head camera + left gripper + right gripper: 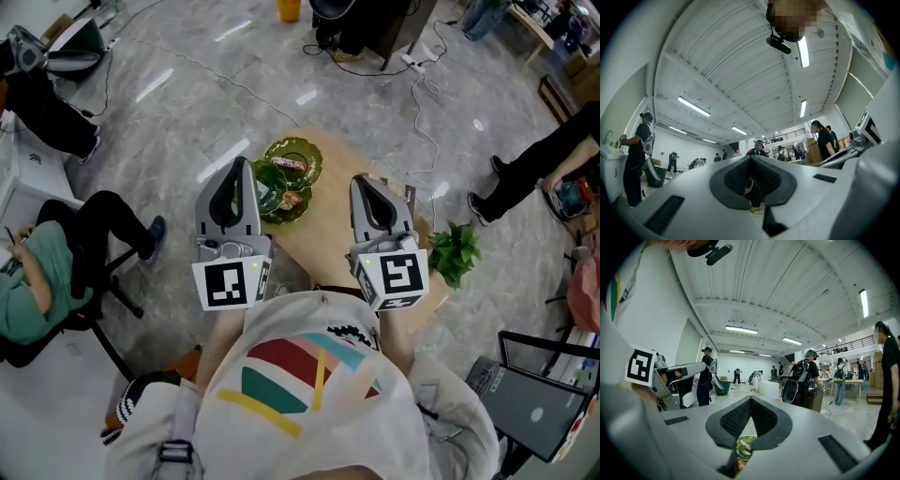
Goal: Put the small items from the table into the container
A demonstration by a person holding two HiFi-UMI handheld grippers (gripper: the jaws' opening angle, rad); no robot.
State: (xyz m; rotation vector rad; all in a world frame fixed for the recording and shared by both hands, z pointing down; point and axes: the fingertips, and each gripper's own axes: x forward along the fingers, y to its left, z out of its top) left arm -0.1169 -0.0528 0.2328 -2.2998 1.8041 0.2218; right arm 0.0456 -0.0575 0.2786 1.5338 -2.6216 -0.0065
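Beyond the fingertips, on the wooden table (323, 234): two green leaf dishes (309, 148), one bearing a wrapped snack (286, 163) lying crosswise, nearer the left gripper (241, 169) than the right gripper (362, 183); both tongs fully closed, empty, held above the table's near side.

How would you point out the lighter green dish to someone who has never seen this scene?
Start at the small wooden table on the grey floor. Two green dishes sit at its far end; the lighter green dish is the farther one, scalloped, with a wrapped snack across it, unlike its darker neighbour.
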